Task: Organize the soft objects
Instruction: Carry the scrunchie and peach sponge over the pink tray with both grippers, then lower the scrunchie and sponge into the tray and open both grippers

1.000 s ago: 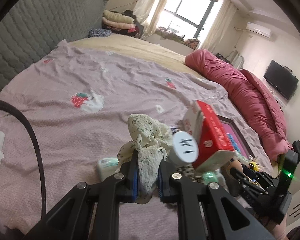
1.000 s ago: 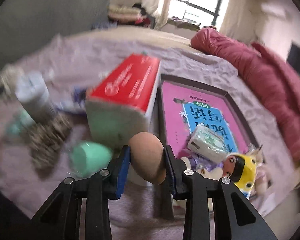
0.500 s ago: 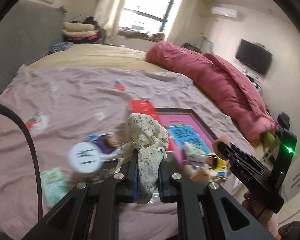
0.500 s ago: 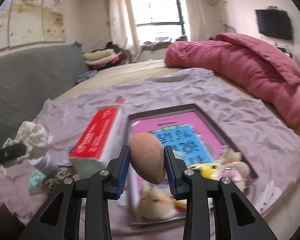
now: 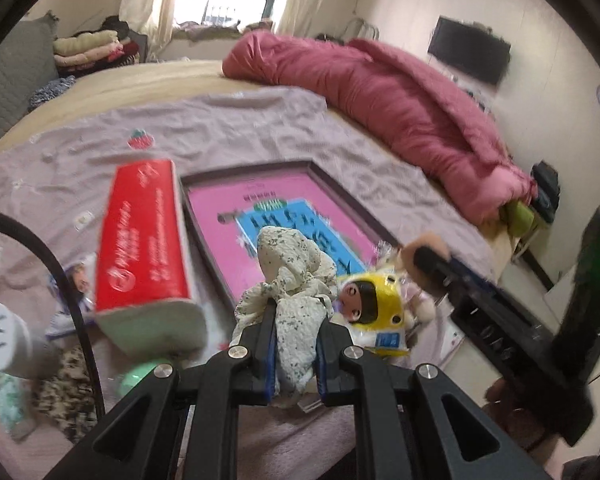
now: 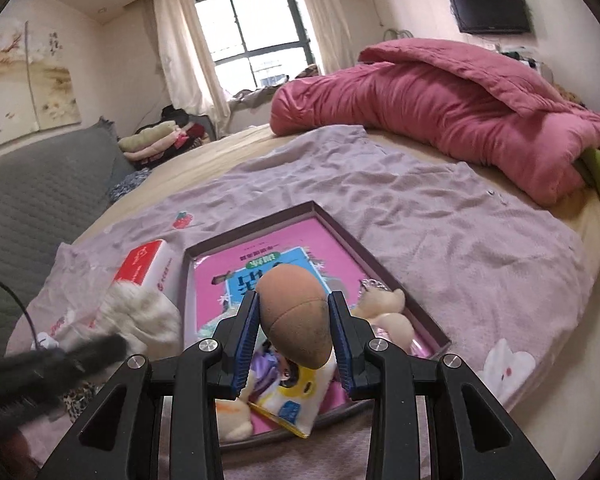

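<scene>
done: soft toys [image 6: 384, 312] are laid in the tray [image 6: 404, 280] | now: flowery cloth [image 5: 296, 280] is pinched by left gripper [image 5: 294, 350], brown sponge [image 6: 296, 316] by right gripper [image 6: 294, 344] | left: both, plus things lying left of the tray

Brown sponge [image 6: 294, 316] between jaws

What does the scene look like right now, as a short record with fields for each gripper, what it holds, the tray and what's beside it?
left gripper: shut on the floral cloth scrunchie
right gripper: shut on the brown egg-shaped sponge
tray: shallow, dark-rimmed, pink printed bottom, lying on the mauve blanket
in tray: small doll packet with yellow hood, beige plush toys
beside tray: red-topped tissue pack, outside the rim
elsewhere on bed: rolled pink quilt
</scene>
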`<move>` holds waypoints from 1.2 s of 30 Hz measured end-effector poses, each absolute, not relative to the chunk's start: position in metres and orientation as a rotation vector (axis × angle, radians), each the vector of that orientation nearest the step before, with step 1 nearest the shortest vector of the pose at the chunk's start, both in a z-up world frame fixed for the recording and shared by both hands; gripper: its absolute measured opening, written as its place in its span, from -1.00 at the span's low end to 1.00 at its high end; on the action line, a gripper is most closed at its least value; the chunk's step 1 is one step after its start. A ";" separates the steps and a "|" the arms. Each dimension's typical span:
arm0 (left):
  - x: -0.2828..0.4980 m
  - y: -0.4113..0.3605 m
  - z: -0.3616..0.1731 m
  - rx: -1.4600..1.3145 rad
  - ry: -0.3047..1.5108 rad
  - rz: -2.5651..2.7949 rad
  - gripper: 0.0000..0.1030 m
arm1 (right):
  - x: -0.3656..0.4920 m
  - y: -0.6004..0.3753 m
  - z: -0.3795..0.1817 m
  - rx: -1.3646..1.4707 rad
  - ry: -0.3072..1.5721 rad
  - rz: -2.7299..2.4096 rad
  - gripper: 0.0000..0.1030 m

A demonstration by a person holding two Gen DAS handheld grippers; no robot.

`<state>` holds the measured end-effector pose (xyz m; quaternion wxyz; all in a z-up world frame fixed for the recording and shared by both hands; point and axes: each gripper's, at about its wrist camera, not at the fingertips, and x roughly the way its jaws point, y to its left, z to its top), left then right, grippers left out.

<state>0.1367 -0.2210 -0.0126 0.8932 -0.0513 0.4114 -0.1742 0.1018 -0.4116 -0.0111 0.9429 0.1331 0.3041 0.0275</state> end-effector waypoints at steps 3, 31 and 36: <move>0.143 -0.226 -0.025 -0.103 0.879 -0.349 -0.71 | 0.103 -0.416 -0.013 0.267 0.629 0.033 -0.31; 0.161 -0.236 -0.060 -0.075 0.954 -0.336 -0.68 | 0.118 -0.382 -0.029 0.145 0.761 0.198 -0.28; 0.159 -0.234 -0.060 -0.077 0.956 -0.336 -0.67 | 0.129 -0.381 -0.041 0.156 0.838 0.197 -0.27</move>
